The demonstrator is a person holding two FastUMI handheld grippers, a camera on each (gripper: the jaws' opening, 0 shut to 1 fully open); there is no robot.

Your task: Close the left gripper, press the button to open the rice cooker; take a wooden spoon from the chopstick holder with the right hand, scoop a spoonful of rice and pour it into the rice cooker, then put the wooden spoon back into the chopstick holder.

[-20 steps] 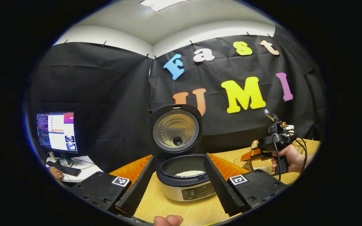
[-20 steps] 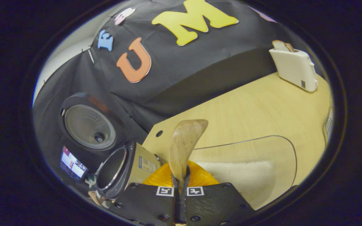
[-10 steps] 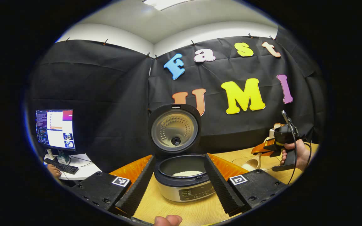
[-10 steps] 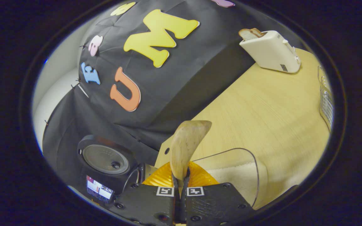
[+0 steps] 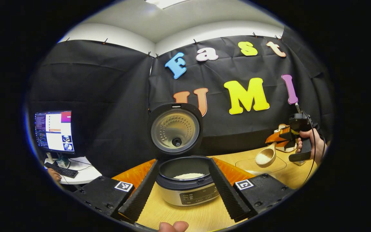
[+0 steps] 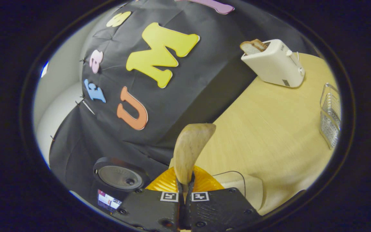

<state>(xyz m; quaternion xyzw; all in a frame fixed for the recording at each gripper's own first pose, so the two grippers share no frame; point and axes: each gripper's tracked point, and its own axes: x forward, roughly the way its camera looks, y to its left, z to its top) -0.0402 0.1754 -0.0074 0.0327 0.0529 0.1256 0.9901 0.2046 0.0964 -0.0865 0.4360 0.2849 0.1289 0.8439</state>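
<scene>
A wooden spoon [image 5: 265,156] heaped with white rice hangs above the clear rice container [image 5: 259,165], its handle clamped between the fingers of the right gripper [image 6: 185,185] on the far right. The rice cooker [image 5: 185,183] stands open on the wooden surface [image 5: 185,216], framed by the spread fingers of the left gripper [image 5: 185,190]. The scoop looks done; next the loaded spoon must travel level to the pot and tip.

I can't read any text from here. The rice cooker [image 5: 188,190] has a front panel with markings too small to make out, the toaster [image 6: 274,62] carries a tiny illegible label, and both grippers bear square coded markers, not words.
</scene>
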